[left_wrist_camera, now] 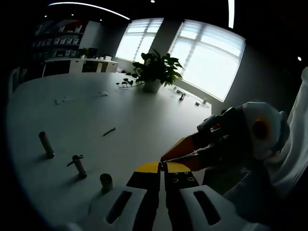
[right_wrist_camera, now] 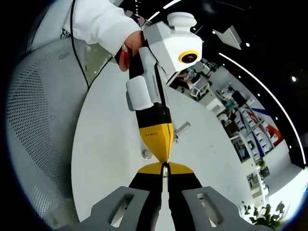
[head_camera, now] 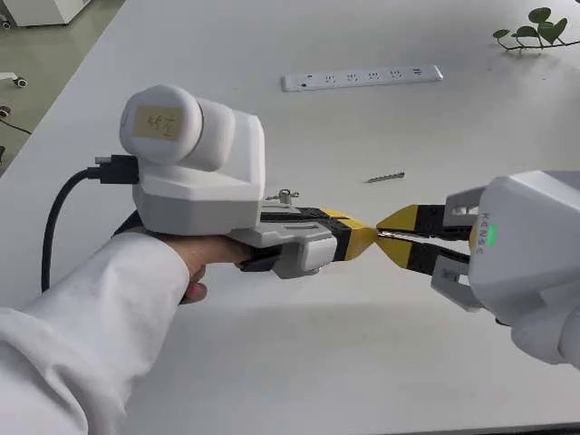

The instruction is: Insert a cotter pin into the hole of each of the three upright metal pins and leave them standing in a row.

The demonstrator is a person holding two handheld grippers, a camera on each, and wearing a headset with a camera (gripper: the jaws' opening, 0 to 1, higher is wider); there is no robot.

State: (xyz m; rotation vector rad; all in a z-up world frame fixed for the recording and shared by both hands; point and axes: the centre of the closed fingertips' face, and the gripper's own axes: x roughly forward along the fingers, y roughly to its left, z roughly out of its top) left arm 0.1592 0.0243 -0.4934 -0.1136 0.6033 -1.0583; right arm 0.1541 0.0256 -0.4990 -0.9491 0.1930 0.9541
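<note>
One thin cotter pin (head_camera: pixel 408 236) sits pinched in the right tongs (head_camera: pixel 390 234) above the table (head_camera: pixel 272 362). Closed, the left tongs (head_camera: pixel 362 240) touch its end. It seems light, bendy and slippery; pinch near its round head.

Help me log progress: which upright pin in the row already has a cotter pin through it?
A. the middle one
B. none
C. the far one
A: in the left gripper view the middle pin has a cotter pin across its top.
</note>
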